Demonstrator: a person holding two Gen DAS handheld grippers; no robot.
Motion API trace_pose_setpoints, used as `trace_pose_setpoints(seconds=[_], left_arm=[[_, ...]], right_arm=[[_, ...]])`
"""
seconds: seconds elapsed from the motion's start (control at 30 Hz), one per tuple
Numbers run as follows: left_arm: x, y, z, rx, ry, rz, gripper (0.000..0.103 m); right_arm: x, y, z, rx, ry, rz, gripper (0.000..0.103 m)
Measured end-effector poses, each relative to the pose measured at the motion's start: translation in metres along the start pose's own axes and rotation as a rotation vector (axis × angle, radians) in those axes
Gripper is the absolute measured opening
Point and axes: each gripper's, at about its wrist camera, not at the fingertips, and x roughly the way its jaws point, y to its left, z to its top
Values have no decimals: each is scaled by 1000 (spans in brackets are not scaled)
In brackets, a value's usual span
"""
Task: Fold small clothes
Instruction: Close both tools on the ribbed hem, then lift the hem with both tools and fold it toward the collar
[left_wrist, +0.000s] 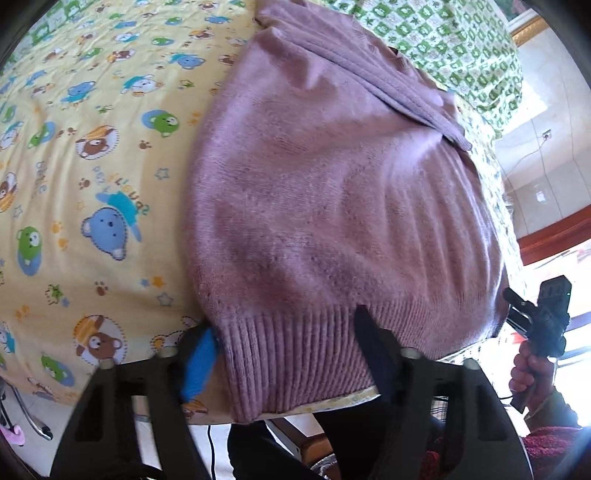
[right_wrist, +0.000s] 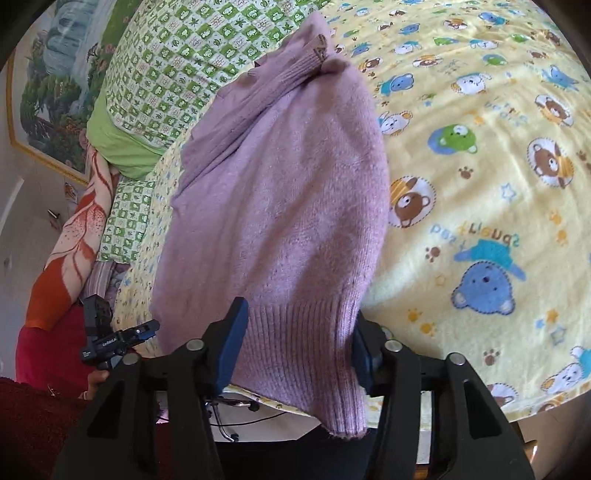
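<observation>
A mauve knitted sweater (left_wrist: 332, 206) lies flat on the yellow bear-print blanket (left_wrist: 92, 166), one sleeve folded across its top. Its ribbed hem (left_wrist: 295, 354) hangs slightly over the bed's near edge. My left gripper (left_wrist: 286, 325) straddles the hem's left part: the blue-padded finger (left_wrist: 199, 365) meets the hem's corner and the other finger rests on the ribbing, jaws apart. In the right wrist view my right gripper (right_wrist: 300, 314) straddles the hem's other corner (right_wrist: 306, 350), the unbunched cloth lying between its blue pads (right_wrist: 231, 343). Each view shows the opposite gripper (left_wrist: 517, 314) (right_wrist: 144, 330) to the side.
A green checked quilt (right_wrist: 177, 55) and pillow sit at the head of the bed beyond the sweater. An orange patterned cloth (right_wrist: 74, 240) lies beside the bed under a framed picture (right_wrist: 48, 92). A hand (left_wrist: 528, 369) in a red sleeve holds the right gripper. Floor shows below the edge.
</observation>
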Motion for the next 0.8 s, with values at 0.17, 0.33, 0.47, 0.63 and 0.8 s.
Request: trace_pose_setpoints(seconds=[0.17, 0.33, 0.47, 0.63, 0.8], left_arm=[[3, 5, 6, -20, 8, -36, 23], [-7, 3, 3, 1, -8, -63, 10], [-13, 7, -6, 4, -20, -80, 7], [-13, 15, -3, -37, -22, -109, 6], [-23, 13, 7, -28, -32, -140, 6]], right_arm=[[6, 1, -1, -3, 4, -19, 30], [4, -4, -1, 12, 8, -33, 11], [-14, -3, -4, 4, 1, 7, 10], [-14, -17, -6, 32, 24, 4, 9], [-20, -10, -1, 19, 15, 42, 9]])
